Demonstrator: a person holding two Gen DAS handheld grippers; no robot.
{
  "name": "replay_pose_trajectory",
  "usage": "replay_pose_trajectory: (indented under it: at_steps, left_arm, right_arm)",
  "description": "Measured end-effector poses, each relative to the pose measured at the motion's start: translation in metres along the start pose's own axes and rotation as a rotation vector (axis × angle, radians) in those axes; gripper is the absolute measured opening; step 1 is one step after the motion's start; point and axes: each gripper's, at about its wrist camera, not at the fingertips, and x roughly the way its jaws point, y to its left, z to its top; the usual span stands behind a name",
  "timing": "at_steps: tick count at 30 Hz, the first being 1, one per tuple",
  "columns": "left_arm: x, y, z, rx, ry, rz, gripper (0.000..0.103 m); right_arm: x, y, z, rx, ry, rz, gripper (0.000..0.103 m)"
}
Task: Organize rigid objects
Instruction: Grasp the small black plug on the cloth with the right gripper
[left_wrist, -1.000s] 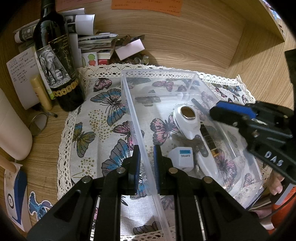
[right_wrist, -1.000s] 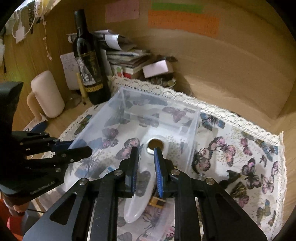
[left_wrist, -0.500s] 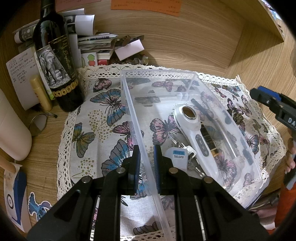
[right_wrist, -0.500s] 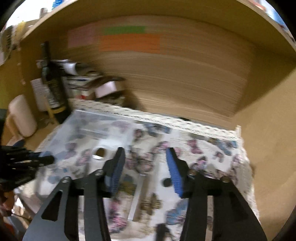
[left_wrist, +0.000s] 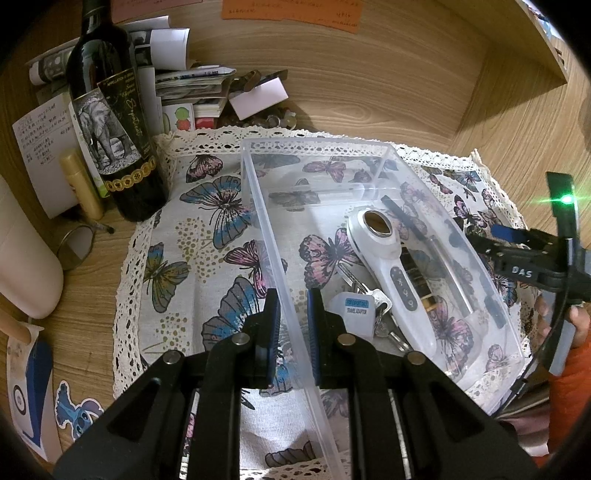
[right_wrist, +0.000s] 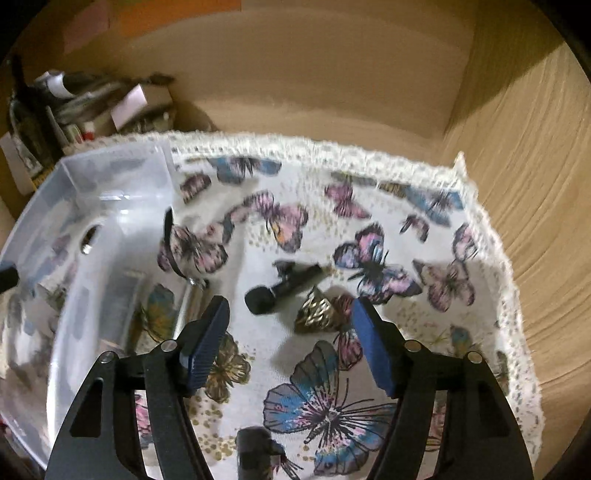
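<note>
A clear plastic bin sits on a butterfly cloth. My left gripper is shut on the bin's left wall. Inside lie a white handheld device, a white travel adapter, keys and a dark pen. My right gripper is open and empty above the cloth, right of the bin. Just ahead of it lie a small black cylindrical object and a gold cone-shaped object. The right gripper also shows in the left wrist view.
A wine bottle, a stack of papers and a white cylinder stand left of the cloth. Wooden walls close the back and right. Another dark object lies on the cloth near the front.
My right gripper has let go of the white device in the bin, opened, and swung right over the cloth. The left gripper has kept its hold on the bin wall.
</note>
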Motion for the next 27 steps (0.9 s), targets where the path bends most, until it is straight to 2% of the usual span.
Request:
replay_pose_trajectory:
  at_steps: [11, 15, 17, 18, 19, 20, 21, 22, 24, 27]
  left_arm:
    - [0.000, 0.000, -0.001, 0.000, -0.001, -0.001, 0.013]
    - [0.000, 0.000, -0.001, -0.001, -0.001, -0.001, 0.013]
    - [0.000, 0.000, -0.001, -0.001, -0.001, -0.001, 0.013]
    - [0.000, 0.000, -0.001, -0.001, -0.001, -0.001, 0.013]
    - [0.000, 0.000, -0.001, 0.000, -0.001, 0.000, 0.013]
    - [0.000, 0.000, -0.001, -0.001, -0.001, 0.000, 0.014]
    - [0.000, 0.000, -0.001, 0.000, -0.001, 0.000, 0.014]
    - [0.000, 0.000, -0.001, 0.000, -0.001, 0.000, 0.014]
    - [0.000, 0.000, -0.001, -0.002, -0.002, -0.001, 0.014]
    - [0.000, 0.000, -0.001, -0.001, -0.002, 0.000, 0.014]
  right_arm:
    - [0.021, 0.008, 0.016, -0.035, 0.010, 0.009, 0.066]
    - [0.037, 0.010, 0.018, -0.052, 0.039, 0.009, 0.065]
    - [0.046, 0.009, 0.017, -0.048, 0.066, 0.022, 0.057]
    - [0.049, 0.009, 0.016, -0.048, 0.077, 0.024, 0.048]
    - [0.049, 0.009, 0.015, -0.051, 0.078, 0.027, 0.047]
    - [0.048, 0.008, 0.015, -0.047, 0.070, 0.030, 0.039]
    - [0.046, 0.007, 0.014, -0.046, 0.067, 0.031, 0.023]
    - [0.044, 0.007, 0.015, -0.049, 0.065, 0.026, 0.018]
    - [0.037, 0.006, 0.014, -0.039, 0.058, 0.050, 0.014]
    - [0.026, 0.008, 0.011, -0.049, 0.028, 0.041, 0.014]
